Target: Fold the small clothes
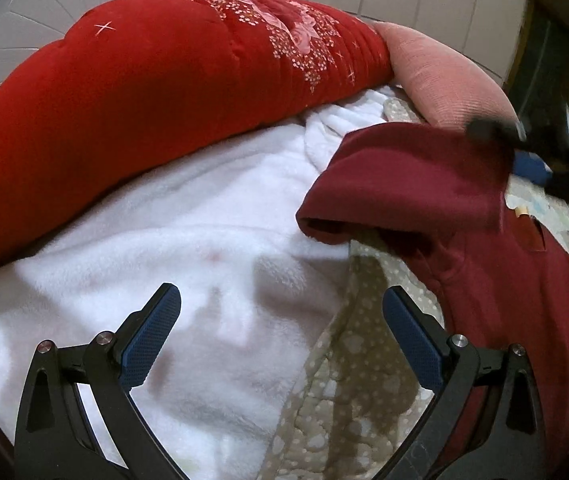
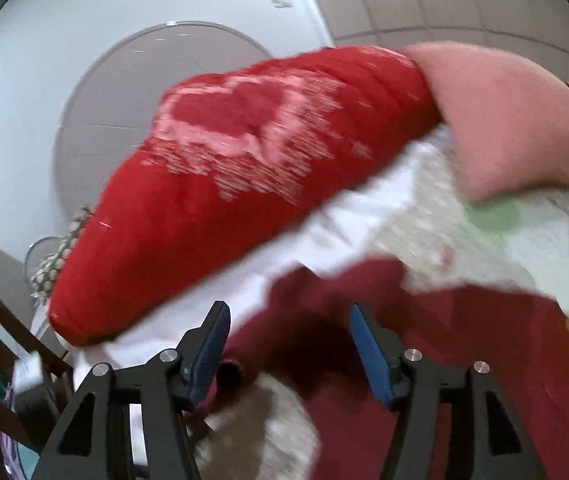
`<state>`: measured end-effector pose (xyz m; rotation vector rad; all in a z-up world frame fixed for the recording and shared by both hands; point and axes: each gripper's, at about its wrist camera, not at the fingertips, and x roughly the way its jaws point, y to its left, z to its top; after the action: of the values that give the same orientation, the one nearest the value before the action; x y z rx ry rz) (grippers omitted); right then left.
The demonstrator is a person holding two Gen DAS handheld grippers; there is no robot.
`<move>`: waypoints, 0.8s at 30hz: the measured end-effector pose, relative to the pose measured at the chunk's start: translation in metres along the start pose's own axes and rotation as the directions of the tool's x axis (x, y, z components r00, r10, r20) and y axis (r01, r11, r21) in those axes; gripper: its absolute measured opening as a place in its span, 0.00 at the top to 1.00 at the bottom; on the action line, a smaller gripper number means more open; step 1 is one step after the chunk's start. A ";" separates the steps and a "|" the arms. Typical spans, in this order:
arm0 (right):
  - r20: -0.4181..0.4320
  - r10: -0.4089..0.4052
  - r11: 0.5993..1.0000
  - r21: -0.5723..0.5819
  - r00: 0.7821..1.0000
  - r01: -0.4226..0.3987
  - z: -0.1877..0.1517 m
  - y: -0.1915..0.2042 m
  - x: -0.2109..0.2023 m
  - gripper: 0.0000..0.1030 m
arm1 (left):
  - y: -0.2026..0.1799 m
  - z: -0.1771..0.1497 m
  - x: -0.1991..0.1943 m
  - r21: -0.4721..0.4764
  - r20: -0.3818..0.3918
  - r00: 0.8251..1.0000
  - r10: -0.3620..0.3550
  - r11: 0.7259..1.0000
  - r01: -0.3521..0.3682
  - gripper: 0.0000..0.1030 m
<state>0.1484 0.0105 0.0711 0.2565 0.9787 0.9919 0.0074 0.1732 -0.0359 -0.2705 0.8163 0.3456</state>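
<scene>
A dark red small garment point(image 1: 424, 184) lies on the bed at the right, one sleeve folded across toward the left, its cuff point(image 1: 316, 224) resting on the white fleece. My left gripper point(image 1: 280, 294) hangs open over the fleece and the beige quilt, short of the sleeve, with nothing between its fingers. In the right wrist view the picture is smeared. There my right gripper point(image 2: 288, 312) stands open above the same garment point(image 2: 484, 360), whose cloth lies under the gap, and the pads do not press on it. A dark blur at the garment's far edge in the left wrist view is the right gripper point(image 1: 496, 130).
A thick red quilt with pink flowers point(image 1: 144, 100) is bunched along the far side, with a pink pillow point(image 1: 444, 76) beside it. White fleece blanket point(image 1: 164, 240) and beige heart-print quilt point(image 1: 348, 380) cover the bed. A dark wooden chair point(image 2: 0, 308) stands at the left.
</scene>
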 end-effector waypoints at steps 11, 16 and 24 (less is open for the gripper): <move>-0.039 0.114 0.983 0.150 0.993 -0.107 -0.022 -0.011 0.015 0.41 | -0.009 -0.005 0.014 0.031 -0.027 0.999 0.024 0.999 -0.024 0.01; -0.088 0.072 0.997 -0.006 0.994 -0.073 -0.017 0.026 0.041 0.82 | -0.004 -0.005 0.012 0.014 -0.005 1.000 0.031 0.999 -0.031 0.01; -0.014 0.327 0.944 -0.044 0.945 -0.327 0.051 0.089 0.033 0.94 | 0.012 0.001 0.003 -0.053 0.036 0.999 0.016 0.999 -0.014 0.01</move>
<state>0.1425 0.0978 0.1337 0.3861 0.9351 1.3183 0.0049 0.1853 -0.0387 -0.3063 0.7743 0.3854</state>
